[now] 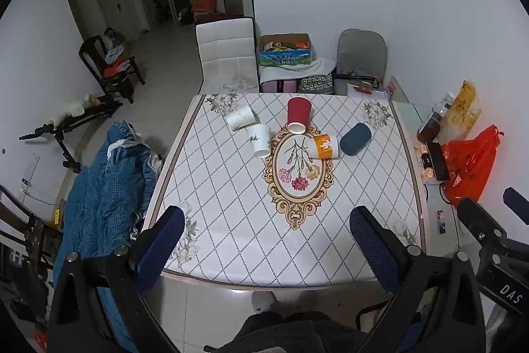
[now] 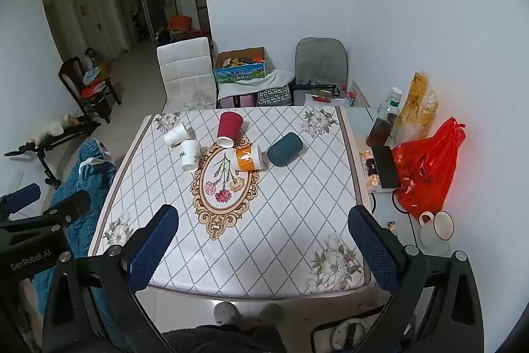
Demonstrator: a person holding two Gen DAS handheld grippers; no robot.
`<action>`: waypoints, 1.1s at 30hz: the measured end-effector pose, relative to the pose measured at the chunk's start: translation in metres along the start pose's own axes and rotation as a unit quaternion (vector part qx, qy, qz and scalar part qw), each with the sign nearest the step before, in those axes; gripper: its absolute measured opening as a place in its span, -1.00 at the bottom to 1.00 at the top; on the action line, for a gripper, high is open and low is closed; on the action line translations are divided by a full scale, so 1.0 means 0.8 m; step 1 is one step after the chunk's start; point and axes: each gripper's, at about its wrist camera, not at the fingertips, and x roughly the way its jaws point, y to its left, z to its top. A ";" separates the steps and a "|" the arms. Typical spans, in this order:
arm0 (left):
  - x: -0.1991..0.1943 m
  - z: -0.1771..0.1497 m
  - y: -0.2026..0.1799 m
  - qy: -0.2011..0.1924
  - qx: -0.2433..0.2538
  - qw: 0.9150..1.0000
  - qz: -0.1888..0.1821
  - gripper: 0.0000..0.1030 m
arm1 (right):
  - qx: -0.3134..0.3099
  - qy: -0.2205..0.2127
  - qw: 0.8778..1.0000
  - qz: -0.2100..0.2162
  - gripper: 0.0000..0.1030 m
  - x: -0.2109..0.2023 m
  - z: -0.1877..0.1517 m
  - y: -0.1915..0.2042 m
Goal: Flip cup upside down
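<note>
white walls enclose a table (image 1: 231, 220) covered by a diamond-pattern cloth with a floral oval at centre. five cups lie on their sides on the far half: two white cups (image 1: 240, 117) (image 1: 259, 140) at left, a red cup (image 1: 298, 114) touching the oval's top, an orange cup (image 1: 324, 147) on its right edge, a teal cup (image 1: 355, 138) just beside it. left gripper (image 1: 266, 240) and right gripper (image 2: 263, 237) hover at the near edge, both spread wide and holding nothing, well apart from the cups.
</note>
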 end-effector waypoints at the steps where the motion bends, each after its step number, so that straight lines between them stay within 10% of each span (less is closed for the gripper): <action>1: 0.001 0.000 -0.001 0.003 0.002 1.000 0.003 0.99 | 0.000 -0.004 1.000 0.001 1.00 -0.001 0.000 0.000; 33: -0.024 0.013 0.004 -0.013 0.001 1.000 0.003 0.99 | 0.000 -0.002 1.000 0.007 1.00 -0.010 0.007 -0.001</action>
